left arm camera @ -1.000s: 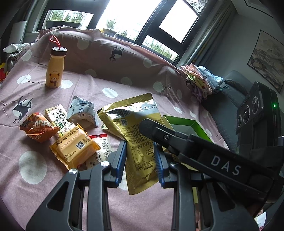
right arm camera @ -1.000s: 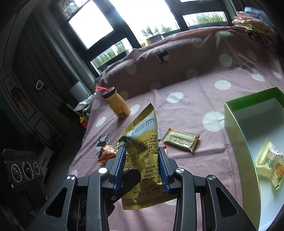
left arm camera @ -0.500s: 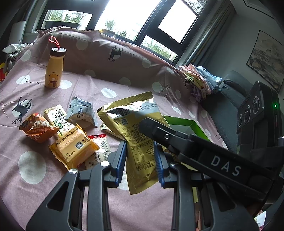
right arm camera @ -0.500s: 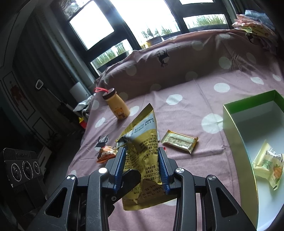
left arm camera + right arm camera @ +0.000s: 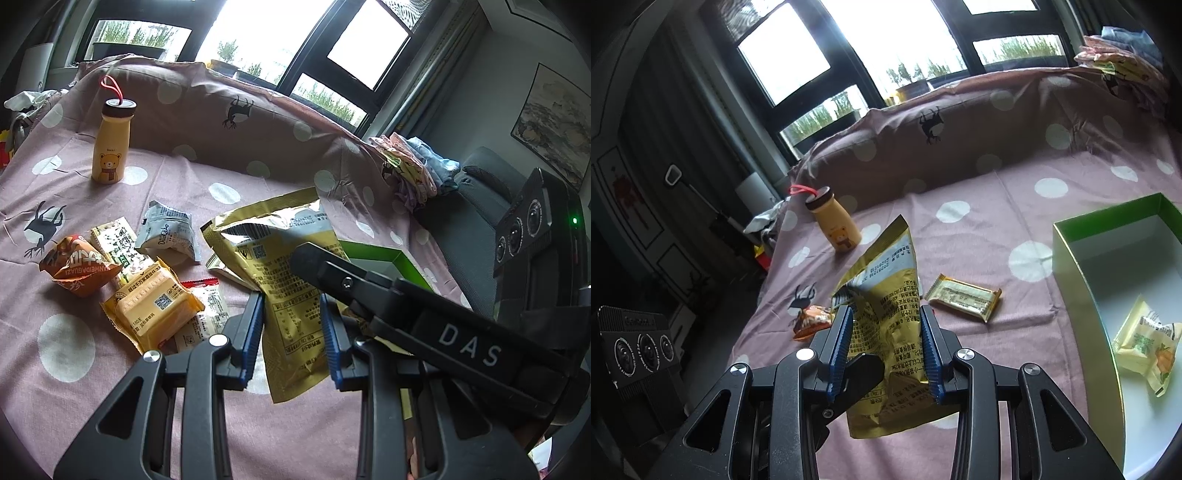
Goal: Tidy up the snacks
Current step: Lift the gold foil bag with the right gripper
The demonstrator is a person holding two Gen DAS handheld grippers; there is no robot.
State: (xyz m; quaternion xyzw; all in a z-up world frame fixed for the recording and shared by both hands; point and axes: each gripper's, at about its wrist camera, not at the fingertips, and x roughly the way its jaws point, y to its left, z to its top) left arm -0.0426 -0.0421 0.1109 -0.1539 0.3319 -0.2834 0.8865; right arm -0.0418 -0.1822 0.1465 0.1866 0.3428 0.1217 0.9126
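A: Our right gripper (image 5: 884, 341) pinches the gold bag (image 5: 886, 317), lifted off the cloth at lower centre; our left gripper (image 5: 290, 334) stands open on nothing.

B: And the green box (image 5: 1071, 254), at the right edge?

A: Only one pale yellow packet (image 5: 1145, 341) lies in it. We judge we're barely started.

B: So the orange packet (image 5: 75, 266), yellow packet (image 5: 155, 306), grey packet (image 5: 168, 232) at left and the gold bar (image 5: 964, 297) wait outside.

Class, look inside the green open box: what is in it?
The green-walled, white-floored box holds one pale yellow wrapped snack. Its right part runs beyond the picture edge, so anything there is unseen.
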